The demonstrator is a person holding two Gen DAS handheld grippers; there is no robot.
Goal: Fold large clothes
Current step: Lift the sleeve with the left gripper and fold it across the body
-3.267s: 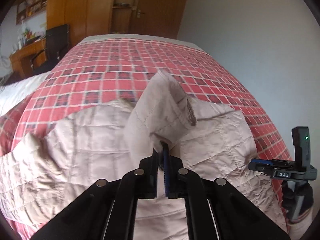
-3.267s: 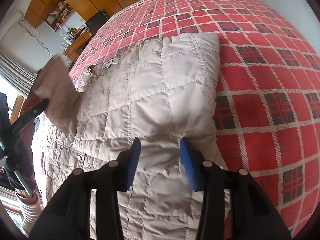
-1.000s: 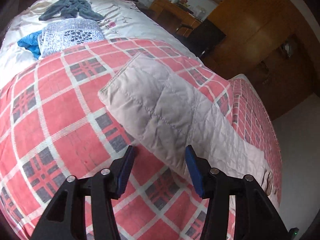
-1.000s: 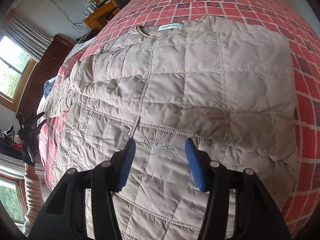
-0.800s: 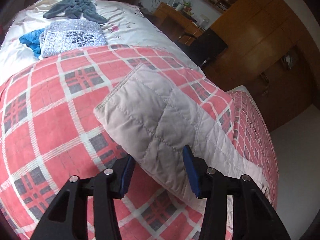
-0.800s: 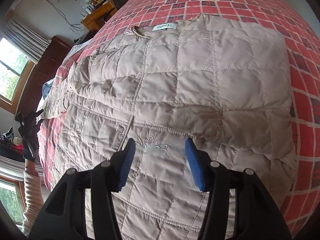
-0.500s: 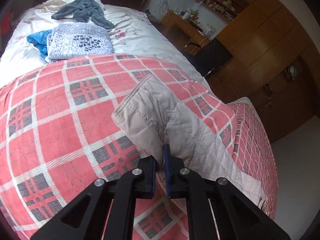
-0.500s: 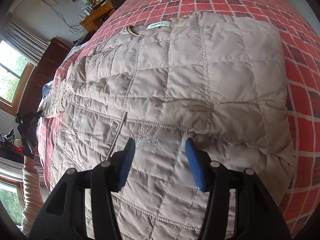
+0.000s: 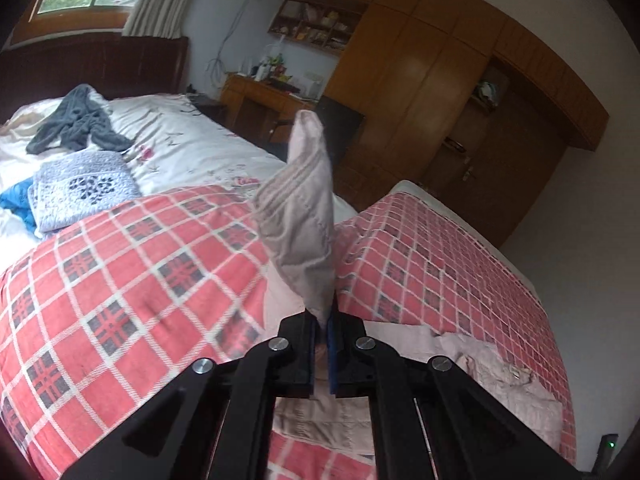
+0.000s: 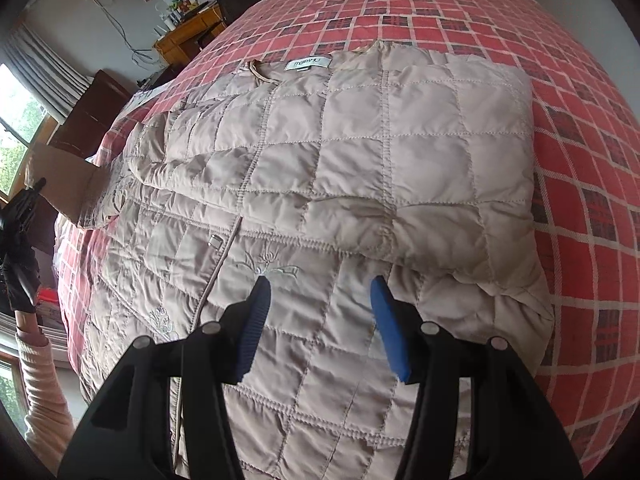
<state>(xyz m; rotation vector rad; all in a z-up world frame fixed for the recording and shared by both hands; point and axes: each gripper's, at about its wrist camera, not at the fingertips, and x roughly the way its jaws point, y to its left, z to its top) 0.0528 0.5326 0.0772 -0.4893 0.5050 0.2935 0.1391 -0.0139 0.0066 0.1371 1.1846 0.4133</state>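
The jacket lies spread face up on the bed, collar and label at the far end, hem near. Its right side is already turned in over the chest, which leaves a thick quilted slab with a straight edge along the right, so that half looks done.

The left tongs are pinched tight on the sleeve, only a sliver of cloth showing between the pads, and they hold it well up off the plaid cover so that it stands in a loose cone above the grip. Held high like that, the sleeve hangs free of the bed rather than dragging, which suits carrying it across onto the body of the jacket. The rest of the garment shows low and to the right in the left wrist view, so that is likely the way the sleeve must go.

The right tongs are wide apart and hold nothing; they hover over the embroidered front panel, near the zip, probably placed to press the body flat while the sleeve comes over. A gloved hand shows at the far left edge, beside a raised flap of pale cloth
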